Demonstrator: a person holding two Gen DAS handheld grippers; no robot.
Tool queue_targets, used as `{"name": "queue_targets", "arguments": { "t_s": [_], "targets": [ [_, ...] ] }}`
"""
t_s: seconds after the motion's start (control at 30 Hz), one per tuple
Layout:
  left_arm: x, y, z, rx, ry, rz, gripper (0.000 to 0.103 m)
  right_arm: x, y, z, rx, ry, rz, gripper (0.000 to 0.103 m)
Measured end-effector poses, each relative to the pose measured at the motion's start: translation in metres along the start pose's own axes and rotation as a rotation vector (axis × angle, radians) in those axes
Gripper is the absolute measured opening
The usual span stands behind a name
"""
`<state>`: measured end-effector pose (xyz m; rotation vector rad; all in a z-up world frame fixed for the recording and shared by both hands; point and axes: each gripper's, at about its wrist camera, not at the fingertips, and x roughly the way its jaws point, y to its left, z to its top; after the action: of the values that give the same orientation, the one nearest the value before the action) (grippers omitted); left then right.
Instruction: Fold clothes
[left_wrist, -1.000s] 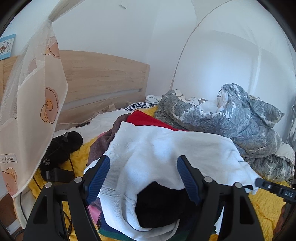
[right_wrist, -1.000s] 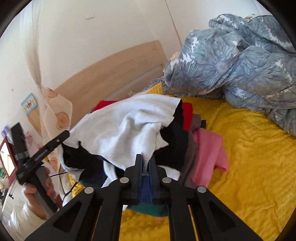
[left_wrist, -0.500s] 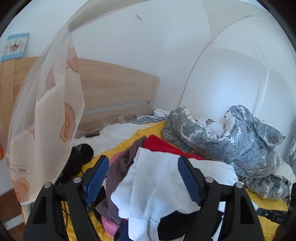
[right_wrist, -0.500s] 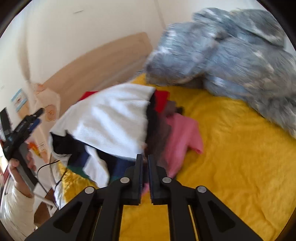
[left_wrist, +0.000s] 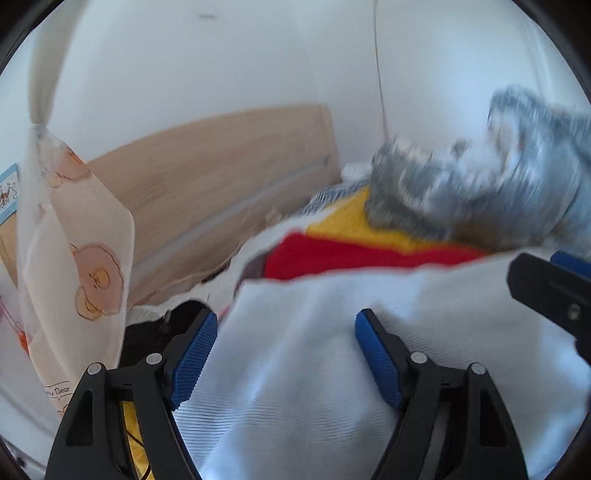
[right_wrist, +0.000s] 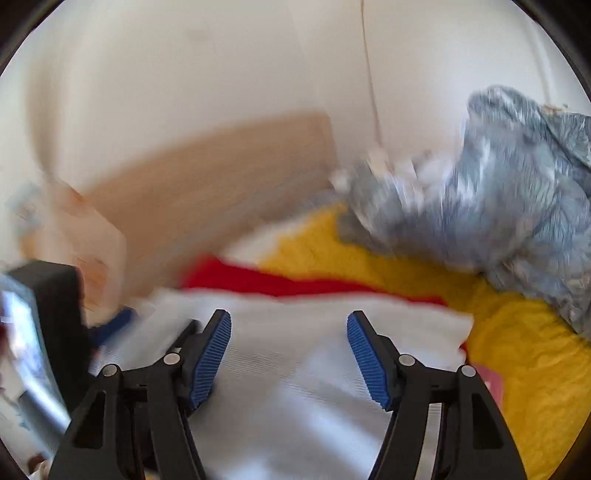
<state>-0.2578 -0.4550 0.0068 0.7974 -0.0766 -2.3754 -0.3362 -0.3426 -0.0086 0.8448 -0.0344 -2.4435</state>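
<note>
A white ribbed garment lies on top of a pile of clothes on the yellow bedspread, with a red garment behind it. It also fills the lower right wrist view. My left gripper is open and hovers just over the white garment, which lies between its blue pads. My right gripper is open over the same garment. Its body shows at the right edge of the left wrist view. Both views are motion-blurred.
A crumpled grey floral duvet lies at the back right of the bed. A wooden headboard stands behind, against a white wall. A sheer curtain with bear prints hangs at the left. Dark items lie by the bed edge.
My right gripper has opened; it was shut half a second ago. Both grippers have swung in close over the white garment, and the views are blurred from the motion.
</note>
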Motion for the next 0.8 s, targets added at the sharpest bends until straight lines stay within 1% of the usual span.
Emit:
{"name": "queue_targets", "arguments": {
  "t_s": [0.03, 0.07, 0.13, 0.2, 0.23, 0.27, 0.3, 0.37, 0.4, 0.43, 0.5, 0.53, 0.57, 0.67, 0.7, 0.73, 0.77, 0.8],
  "targets": [
    [0.009, 0.001, -0.003, -0.009, 0.007, 0.002, 0.086, 0.015, -0.002, -0.005, -0.014, 0.032, -0.047, 0.068],
    [0.016, 0.007, -0.004, -0.034, 0.007, -0.009, 0.093, 0.023, -0.009, -0.009, -0.008, 0.031, -0.052, 0.068],
    [0.03, 0.017, -0.005, -0.088, 0.015, -0.033, 0.099, 0.036, -0.023, -0.015, 0.005, 0.027, -0.058, 0.068],
    [0.041, 0.028, -0.001, -0.15, 0.051, -0.066, 0.099, 0.035, -0.034, -0.011, 0.031, 0.003, -0.106, 0.068],
    [0.045, 0.031, 0.001, -0.164, 0.062, -0.072, 0.099, 0.035, -0.04, -0.009, 0.042, -0.002, -0.142, 0.068],
    [0.047, 0.031, 0.002, -0.154, 0.064, -0.064, 0.099, 0.035, -0.046, -0.009, 0.047, 0.002, -0.172, 0.068],
    [0.048, 0.031, 0.002, -0.146, 0.064, -0.06, 0.099, 0.037, -0.05, -0.008, 0.053, 0.015, -0.181, 0.068],
    [0.046, 0.032, 0.0, -0.141, 0.064, -0.071, 0.099, 0.037, -0.058, -0.012, 0.052, 0.034, -0.159, 0.068],
    [0.042, 0.033, -0.001, -0.148, 0.065, -0.082, 0.099, 0.035, -0.06, -0.014, 0.047, 0.038, -0.153, 0.071],
    [0.038, 0.036, -0.002, -0.155, 0.066, -0.094, 0.099, 0.034, -0.063, -0.015, 0.043, 0.041, -0.147, 0.071],
    [0.028, 0.044, -0.004, -0.192, 0.053, -0.116, 0.099, 0.021, -0.064, -0.017, 0.055, 0.045, -0.135, 0.071],
    [0.019, 0.05, -0.005, -0.208, 0.036, -0.111, 0.099, 0.014, -0.066, -0.016, 0.067, 0.046, -0.129, 0.071],
    [0.007, 0.057, -0.008, -0.214, 0.008, -0.087, 0.099, 0.002, -0.066, -0.014, 0.078, 0.021, -0.147, 0.071],
    [-0.04, 0.076, -0.022, -0.201, -0.106, 0.048, 0.099, -0.047, -0.065, -0.018, 0.038, -0.042, -0.262, 0.073],
    [-0.059, 0.08, -0.029, -0.201, -0.142, 0.073, 0.099, -0.063, -0.063, -0.023, 0.025, -0.059, -0.284, 0.073],
    [-0.075, 0.082, -0.034, -0.211, -0.17, 0.07, 0.099, -0.084, -0.06, -0.03, 0.016, -0.078, -0.292, 0.073],
    [-0.091, 0.083, -0.04, -0.222, -0.189, 0.055, 0.099, -0.105, -0.058, -0.037, 0.008, -0.097, -0.299, 0.076],
    [-0.107, 0.082, -0.046, -0.234, -0.206, 0.038, 0.099, -0.122, -0.055, -0.043, 0.003, -0.112, -0.303, 0.081]
  ]
}}
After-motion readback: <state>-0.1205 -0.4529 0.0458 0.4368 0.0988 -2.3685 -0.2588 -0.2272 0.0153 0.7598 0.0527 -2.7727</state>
